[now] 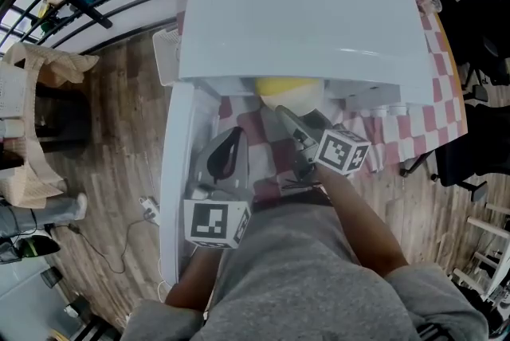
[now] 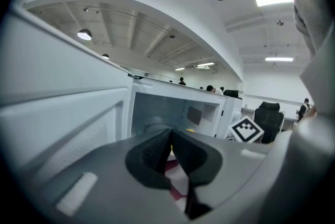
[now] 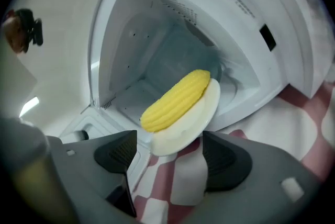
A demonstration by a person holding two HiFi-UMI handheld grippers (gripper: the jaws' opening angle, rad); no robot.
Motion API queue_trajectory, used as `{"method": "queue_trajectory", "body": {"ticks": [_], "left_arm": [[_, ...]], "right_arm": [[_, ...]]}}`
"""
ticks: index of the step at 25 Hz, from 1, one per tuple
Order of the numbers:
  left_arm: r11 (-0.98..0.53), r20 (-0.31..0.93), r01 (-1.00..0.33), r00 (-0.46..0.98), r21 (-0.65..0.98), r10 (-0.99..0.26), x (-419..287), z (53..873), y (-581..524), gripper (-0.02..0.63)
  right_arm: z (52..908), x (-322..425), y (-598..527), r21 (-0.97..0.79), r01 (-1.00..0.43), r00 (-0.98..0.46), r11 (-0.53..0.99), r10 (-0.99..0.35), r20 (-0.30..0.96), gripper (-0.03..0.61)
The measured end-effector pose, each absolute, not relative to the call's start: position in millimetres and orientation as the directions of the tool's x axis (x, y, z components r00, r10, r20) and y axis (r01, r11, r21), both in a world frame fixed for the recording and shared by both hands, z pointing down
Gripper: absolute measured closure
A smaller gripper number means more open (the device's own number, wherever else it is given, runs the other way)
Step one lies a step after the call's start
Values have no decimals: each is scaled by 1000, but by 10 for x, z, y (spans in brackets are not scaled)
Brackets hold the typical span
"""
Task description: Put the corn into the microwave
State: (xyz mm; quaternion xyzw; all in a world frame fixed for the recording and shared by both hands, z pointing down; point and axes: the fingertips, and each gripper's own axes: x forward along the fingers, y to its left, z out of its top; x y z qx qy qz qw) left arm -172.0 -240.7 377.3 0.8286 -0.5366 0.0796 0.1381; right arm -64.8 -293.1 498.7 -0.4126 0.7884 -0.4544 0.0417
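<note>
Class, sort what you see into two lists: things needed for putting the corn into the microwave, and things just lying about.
Job: corn; plate under it; microwave, door open; right tongs, open.
Lying about: checked tablecloth; cardboard box; black office chair.

Corn (image 1: 288, 87) half hidden under microwave (image 1: 303, 13) top, head view.

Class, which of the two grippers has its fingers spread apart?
The right gripper: its fingers stand apart before the corn; the left gripper has them together.
</note>
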Motion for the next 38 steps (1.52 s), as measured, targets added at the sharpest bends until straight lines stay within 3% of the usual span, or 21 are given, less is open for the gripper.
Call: {"method": "queue_trajectory", "body": {"ticks": [5, 11, 30, 38], "left_arm": [[-387, 282, -911, 411, 139, -867, -1713, 3777, -2399, 603], [-392, 287, -910, 415, 134, -864, -1681, 3797, -2385, 603], [-371, 308, -919, 394, 134, -866, -1682, 3850, -2369, 603], [-354, 312, -925, 380, 137, -871, -1713, 3851, -2400, 603]], "right_arm": [[5094, -549, -2807, -418, -828, -548, 373, -694, 466, 158], [5013, -403, -2848, -160, -915, -400, 371, -779, 483, 155], [5069, -442, -3154, -95, -930, -346, 355, -763, 546, 166], [5056, -390, -3339, -63, -946, -298, 319, -772, 561, 227]]}}
